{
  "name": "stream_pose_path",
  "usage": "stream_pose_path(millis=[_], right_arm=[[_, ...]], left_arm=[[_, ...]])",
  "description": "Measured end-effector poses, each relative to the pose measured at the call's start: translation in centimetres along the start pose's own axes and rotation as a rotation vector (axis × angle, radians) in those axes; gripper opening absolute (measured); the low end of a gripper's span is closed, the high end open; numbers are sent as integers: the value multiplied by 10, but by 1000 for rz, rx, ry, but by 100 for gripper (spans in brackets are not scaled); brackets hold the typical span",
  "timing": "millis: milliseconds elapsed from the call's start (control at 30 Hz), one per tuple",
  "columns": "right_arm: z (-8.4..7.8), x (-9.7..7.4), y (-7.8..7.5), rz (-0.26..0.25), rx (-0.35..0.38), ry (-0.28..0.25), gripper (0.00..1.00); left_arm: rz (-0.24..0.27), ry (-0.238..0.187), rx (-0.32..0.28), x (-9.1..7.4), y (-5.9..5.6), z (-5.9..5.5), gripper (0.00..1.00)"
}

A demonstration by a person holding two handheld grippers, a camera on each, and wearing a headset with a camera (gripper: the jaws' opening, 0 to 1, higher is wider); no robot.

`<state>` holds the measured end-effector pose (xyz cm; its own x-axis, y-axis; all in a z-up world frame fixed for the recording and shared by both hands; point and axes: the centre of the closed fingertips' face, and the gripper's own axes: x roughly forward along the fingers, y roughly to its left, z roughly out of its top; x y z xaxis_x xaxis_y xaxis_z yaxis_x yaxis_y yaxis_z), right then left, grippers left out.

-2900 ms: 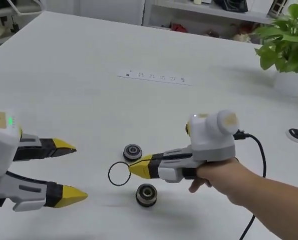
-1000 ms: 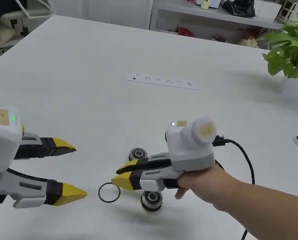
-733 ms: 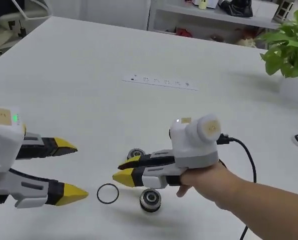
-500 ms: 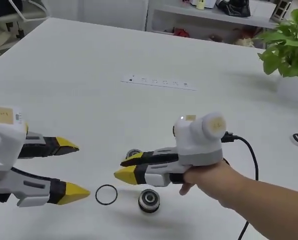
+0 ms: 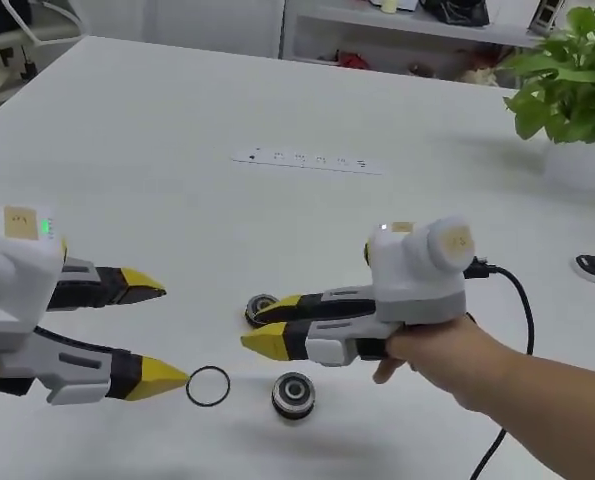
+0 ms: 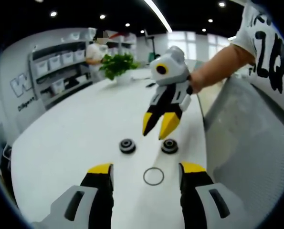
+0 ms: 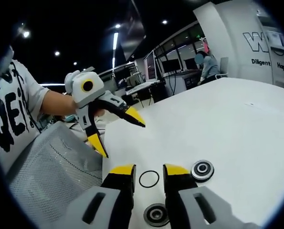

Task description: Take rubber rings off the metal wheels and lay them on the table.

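Left tongs (image 5: 174, 335) spread wide, right tongs (image 5: 251, 328) slightly parted; rubber ring (image 5: 208, 387) lies on table (image 5: 177, 150) between them.

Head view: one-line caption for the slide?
Open left tongs and open right tongs hover near a loose rubber ring lying flat on the table beside the near wheel and far wheel.

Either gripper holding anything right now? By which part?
Nothing held. The left gripper and right gripper are both open and empty; the rubber ring lies free on the table.

Loose rubber ring (image 7: 140, 179) between tool's (image 7: 149, 170) parted jaws
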<state>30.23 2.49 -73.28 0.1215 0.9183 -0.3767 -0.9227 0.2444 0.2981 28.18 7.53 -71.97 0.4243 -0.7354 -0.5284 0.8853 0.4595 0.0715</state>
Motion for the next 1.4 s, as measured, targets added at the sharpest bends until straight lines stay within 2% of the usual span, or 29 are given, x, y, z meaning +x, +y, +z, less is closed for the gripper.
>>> stream_pose_path(millis=[733,1400], right_arm=[[-10,-31,-13,-60,18,-25,22],[-23,-48,-22,-93,22,-32,23]], left_arm=[[-45,-17,25,23,-7,16,55],[-97,-8,29,46,-17,19,54]])
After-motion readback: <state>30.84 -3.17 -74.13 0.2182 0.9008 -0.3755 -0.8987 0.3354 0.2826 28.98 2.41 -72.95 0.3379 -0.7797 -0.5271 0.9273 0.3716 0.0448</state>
